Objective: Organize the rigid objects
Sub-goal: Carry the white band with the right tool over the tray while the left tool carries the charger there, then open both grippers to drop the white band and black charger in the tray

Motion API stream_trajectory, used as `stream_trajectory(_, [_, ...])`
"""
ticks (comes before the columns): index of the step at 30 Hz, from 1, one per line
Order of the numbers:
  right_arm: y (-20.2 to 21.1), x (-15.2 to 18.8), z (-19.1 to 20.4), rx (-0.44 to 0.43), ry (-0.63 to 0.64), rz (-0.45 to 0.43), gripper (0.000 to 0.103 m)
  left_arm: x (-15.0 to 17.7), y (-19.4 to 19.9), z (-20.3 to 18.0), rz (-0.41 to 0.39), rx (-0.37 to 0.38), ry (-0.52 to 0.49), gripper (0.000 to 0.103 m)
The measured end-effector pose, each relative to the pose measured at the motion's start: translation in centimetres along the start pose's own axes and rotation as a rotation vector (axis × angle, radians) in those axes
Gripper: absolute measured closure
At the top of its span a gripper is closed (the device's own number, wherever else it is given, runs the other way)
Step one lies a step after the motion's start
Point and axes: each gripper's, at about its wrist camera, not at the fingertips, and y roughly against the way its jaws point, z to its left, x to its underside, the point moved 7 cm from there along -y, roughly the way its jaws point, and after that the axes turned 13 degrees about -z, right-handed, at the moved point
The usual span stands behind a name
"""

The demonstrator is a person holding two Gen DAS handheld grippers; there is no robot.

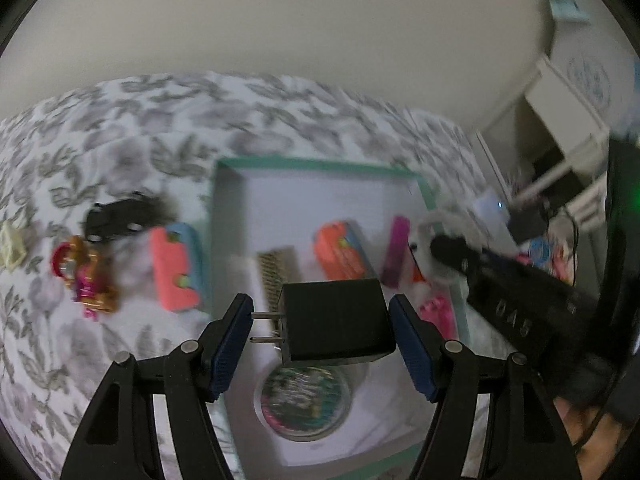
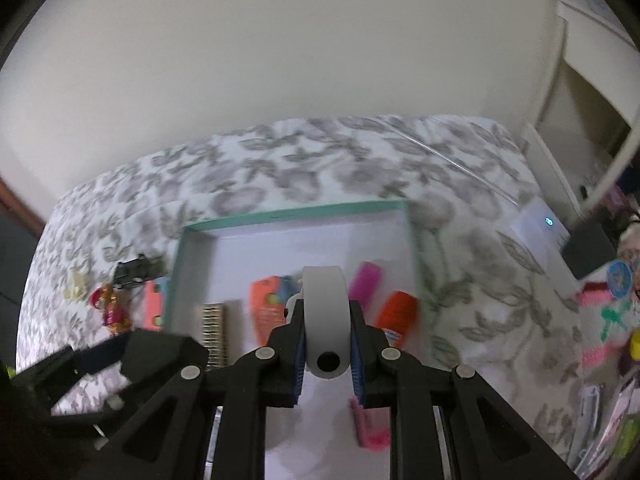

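Black plug-in charger [image 1: 334,320], prongs pointing left, sits clamped between the blue pads of the left gripper [image 1: 322,328], held above the near half of a teal-rimmed white tray [image 1: 320,164] on a grey-leaf bedspread [image 1: 120,120]. The right gripper [image 2: 326,340] is pinched narrow on a pale grey rounded object [image 2: 325,312] with a dark round hole in its near face — what it is cannot be told — also over the tray.

Inside the tray lie an orange-and-blue block [image 1: 340,252] near the middle, a magenta bar [image 1: 396,248] to its right, a ridged tan strip [image 1: 276,268] to its left, a round tin with a patterned lid [image 1: 304,400] at the near edge and a pink comb-like piece [image 2: 366,424] near right; an orange item [image 2: 398,312] lies by the right wall.

Left of the tray on the bedspread rest a coral-and-blue block [image 1: 174,268] just beside the rim, a black toy car [image 1: 116,220] farther off, a gold-and-pink figure [image 1: 86,276] — blurred — and a cream piece [image 1: 12,244] at far left. Both views are smeared by motion.
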Motion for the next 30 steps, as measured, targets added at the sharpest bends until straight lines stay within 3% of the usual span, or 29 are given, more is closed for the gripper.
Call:
stream_trajectory(6, [-0.7,0.8,-1.2,0.029,0.0,0.025,0.083,1.6,-1.6,-1.2,0.039,-0.013,-0.052,0.032])
stream_trajectory(14, [-3.0,3.1,-0.3,0.03,0.04,0.107,0.083,2.5,-2.6,-0.9,0.069,-0.031,-0.048,0.031])
stream_trajectory(30, [-2.1,2.0,0.0,0.041,0.04,0.074,0.082,1.7,-2.2,0.4,0.064,-0.052,-0.009,0.031])
